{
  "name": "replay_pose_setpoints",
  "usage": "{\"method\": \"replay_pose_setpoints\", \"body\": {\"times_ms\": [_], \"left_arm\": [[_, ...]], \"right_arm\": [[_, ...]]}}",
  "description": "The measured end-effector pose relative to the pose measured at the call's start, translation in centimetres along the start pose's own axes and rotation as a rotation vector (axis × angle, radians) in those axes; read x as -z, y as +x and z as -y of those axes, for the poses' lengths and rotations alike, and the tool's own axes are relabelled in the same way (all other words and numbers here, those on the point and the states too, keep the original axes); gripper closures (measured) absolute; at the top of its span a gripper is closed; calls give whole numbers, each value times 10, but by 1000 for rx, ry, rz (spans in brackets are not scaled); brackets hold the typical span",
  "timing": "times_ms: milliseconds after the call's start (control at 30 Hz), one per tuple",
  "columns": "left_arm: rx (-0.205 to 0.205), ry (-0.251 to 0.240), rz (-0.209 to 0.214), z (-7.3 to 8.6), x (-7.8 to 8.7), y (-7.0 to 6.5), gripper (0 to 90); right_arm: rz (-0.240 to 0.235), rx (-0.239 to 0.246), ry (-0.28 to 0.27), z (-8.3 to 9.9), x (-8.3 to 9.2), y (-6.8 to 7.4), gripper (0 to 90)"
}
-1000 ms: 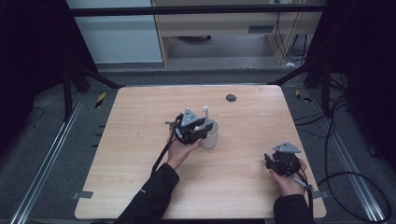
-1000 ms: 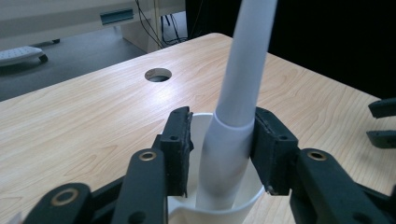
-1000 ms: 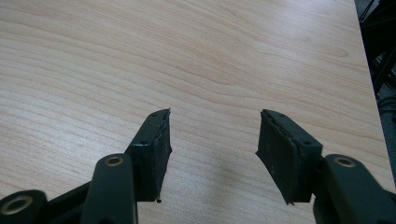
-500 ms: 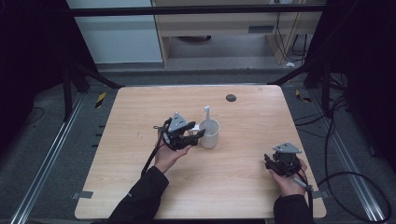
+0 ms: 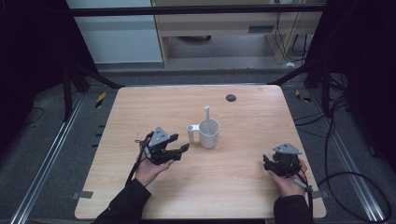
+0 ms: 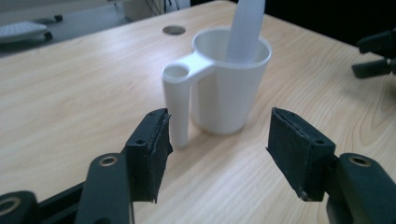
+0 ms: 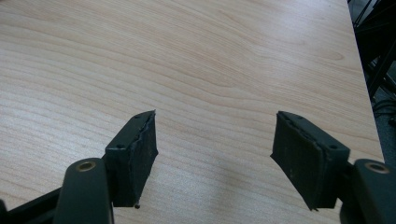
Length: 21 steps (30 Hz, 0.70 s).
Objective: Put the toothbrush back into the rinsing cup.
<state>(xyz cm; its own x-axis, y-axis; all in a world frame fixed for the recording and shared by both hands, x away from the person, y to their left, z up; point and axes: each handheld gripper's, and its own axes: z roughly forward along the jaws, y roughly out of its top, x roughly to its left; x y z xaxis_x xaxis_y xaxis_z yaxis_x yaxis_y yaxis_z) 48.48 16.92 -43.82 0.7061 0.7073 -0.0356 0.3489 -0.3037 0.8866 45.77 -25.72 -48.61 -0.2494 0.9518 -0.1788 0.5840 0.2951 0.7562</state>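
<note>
The left gripper [image 6: 215,154] is wide open and holds nothing. Just ahead stands the white plastic cup with a tube handle [image 6: 224,88], a tall white stick [image 6: 245,30] inside. A bump could tip it over. The right gripper [image 7: 217,158] is open too, over the bare wooden table [image 7: 187,56].

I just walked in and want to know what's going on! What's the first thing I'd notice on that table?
Probably the white cup standing upright near the middle of the wooden table, with a flat white stick poking out of its top and a tube-shaped handle on its side. Next come the two black tools in a person's hands: the left gripper open and pointing at the cup, not touching it, and the right gripper open near the table's right edge.
</note>
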Motion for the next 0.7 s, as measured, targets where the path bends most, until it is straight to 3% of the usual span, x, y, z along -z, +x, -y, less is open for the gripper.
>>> {"method": "replay_pose_setpoints", "body": {"times_ms": [400,533,600,700], "left_arm": [[77,60,-127,47,43,30,341],[117,81,-186,59,55,42,322],[139,90,-209,64,61,49,312],[149,101,-241,68,66,55,302]], "right_arm": [[-1,8,-1,3,-1,3,248],[3,18,-6,3,-1,2,236],[-6,-8,0,3,-1,3,232],[-2,-6,0,3,-1,2,229]]}}
